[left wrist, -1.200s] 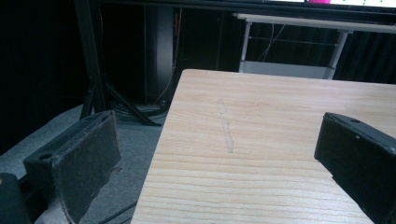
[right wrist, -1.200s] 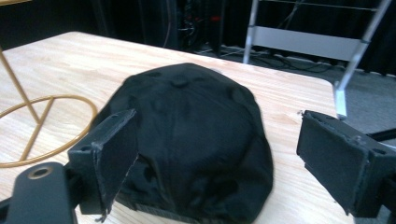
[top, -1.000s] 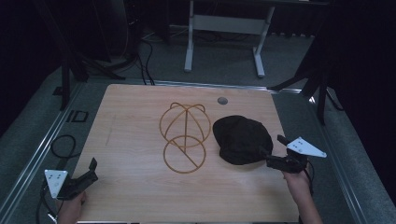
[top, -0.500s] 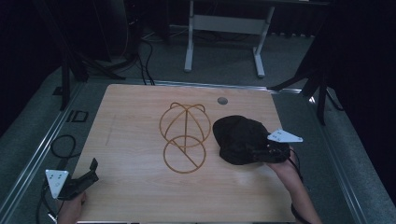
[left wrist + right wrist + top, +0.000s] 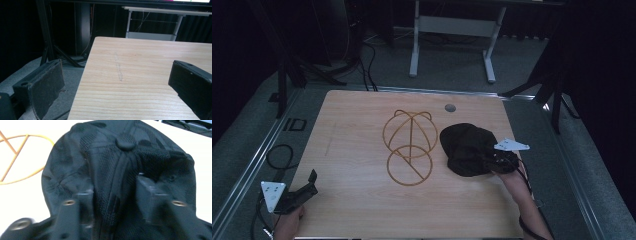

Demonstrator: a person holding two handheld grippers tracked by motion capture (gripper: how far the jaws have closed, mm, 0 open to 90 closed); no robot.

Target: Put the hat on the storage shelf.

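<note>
My right gripper (image 5: 493, 161) has its jaws part-open astride the black cap (image 5: 120, 170), pads pressed into the mesh on either side of the centre seam; whether they pinch it, I cannot tell. The cap lies near the table's (image 5: 362, 125) right edge, crown button (image 5: 125, 141) away from me, beside the gold wire stand (image 5: 409, 146). My left gripper (image 5: 302, 187) gapes wide at the near left corner. The room is dark.
</note>
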